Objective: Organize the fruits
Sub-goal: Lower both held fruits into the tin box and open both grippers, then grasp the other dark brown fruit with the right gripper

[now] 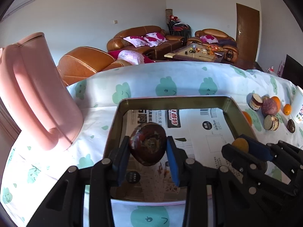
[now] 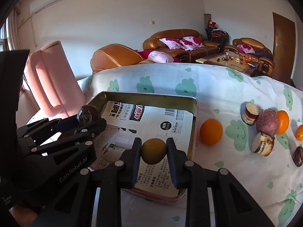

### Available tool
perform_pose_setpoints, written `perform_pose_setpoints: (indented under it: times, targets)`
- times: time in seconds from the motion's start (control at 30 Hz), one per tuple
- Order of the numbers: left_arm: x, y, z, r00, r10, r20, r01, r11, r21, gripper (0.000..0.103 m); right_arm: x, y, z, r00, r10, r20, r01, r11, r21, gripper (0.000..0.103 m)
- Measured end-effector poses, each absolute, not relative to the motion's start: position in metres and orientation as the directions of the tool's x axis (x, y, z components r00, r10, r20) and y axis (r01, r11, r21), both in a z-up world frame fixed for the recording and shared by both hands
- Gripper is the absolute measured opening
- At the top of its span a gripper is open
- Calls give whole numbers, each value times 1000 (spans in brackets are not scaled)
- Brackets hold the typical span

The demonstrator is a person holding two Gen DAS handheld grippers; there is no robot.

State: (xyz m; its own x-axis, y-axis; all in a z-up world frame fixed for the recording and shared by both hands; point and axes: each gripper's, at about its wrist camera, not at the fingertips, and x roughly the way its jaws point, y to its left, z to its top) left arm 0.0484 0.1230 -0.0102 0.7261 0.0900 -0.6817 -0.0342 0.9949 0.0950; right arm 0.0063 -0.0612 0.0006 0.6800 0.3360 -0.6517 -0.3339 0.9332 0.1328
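My left gripper (image 1: pixel 147 147) is shut on a dark brown-red round fruit (image 1: pixel 147 143) and holds it above the left part of a metal tray (image 1: pixel 170 102) lined with printed paper. My right gripper (image 2: pixel 153 151) is shut on a yellow-brown round fruit (image 2: pixel 153 151) above the tray's right side (image 2: pixel 193 124). In the left wrist view the right gripper (image 1: pixel 240 145) shows at the right; in the right wrist view the left gripper (image 2: pixel 88 116) shows at the left. An orange (image 2: pixel 211 131) lies just right of the tray.
A pink jug (image 1: pixel 37 94) stands left of the tray. On the patterned tablecloth to the right lie more oranges (image 2: pixel 283 122), a purple fruit (image 2: pixel 267 123), two cake-like rounds (image 2: pixel 262 144) and a dark piece (image 2: pixel 297 156). Sofas stand behind the table.
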Motion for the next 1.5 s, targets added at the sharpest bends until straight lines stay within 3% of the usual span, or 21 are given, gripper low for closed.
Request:
perform_pose_setpoints:
  times: [0.23, 0.63, 0.73, 0.8, 0.83, 1.0, 1.17, 1.3, 1.5]
  targets:
    - [51, 121, -18, 706, 108, -699, -33, 992, 120, 39, 2, -58, 0, 685, 333, -648, -358, 928, 98, 29]
    - [53, 119, -25, 692, 84, -717, -18, 995, 100, 43, 4, -76, 3, 666, 441, -602, -379, 895, 236, 37]
    - [47, 114, -18, 725, 91, -682, -22, 994, 108, 73, 2, -85, 9, 698, 430, -573, -352, 902, 249, 39]
    - [41, 113, -13, 754, 96, -649, -37, 994, 104, 99, -1, -91, 14, 730, 412, -545, -334, 911, 241, 60]
    - [37, 112, -9, 771, 98, -629, -45, 994, 100, 101, -3, -94, 18, 751, 395, -529, -322, 919, 228, 65]
    - [23, 102, 2, 830, 88, -551, -39, 994, 99, 102, -14, -110, 31, 837, 250, -486, -234, 968, 95, 72]
    - [15, 87, 6, 856, 97, -508, -49, 993, 106, 103, -25, -152, 25, 873, 111, -475, -149, 988, -43, 72]
    - [5, 69, 7, 869, 105, -483, -60, 992, 107, 103, -26, -207, 23, 867, 98, -488, -83, 995, 51, 73]
    - [-2, 33, 11, 858, 64, -510, -64, 998, 17, 103, -31, -273, 26, 880, -75, -468, 99, 995, 27, 72]
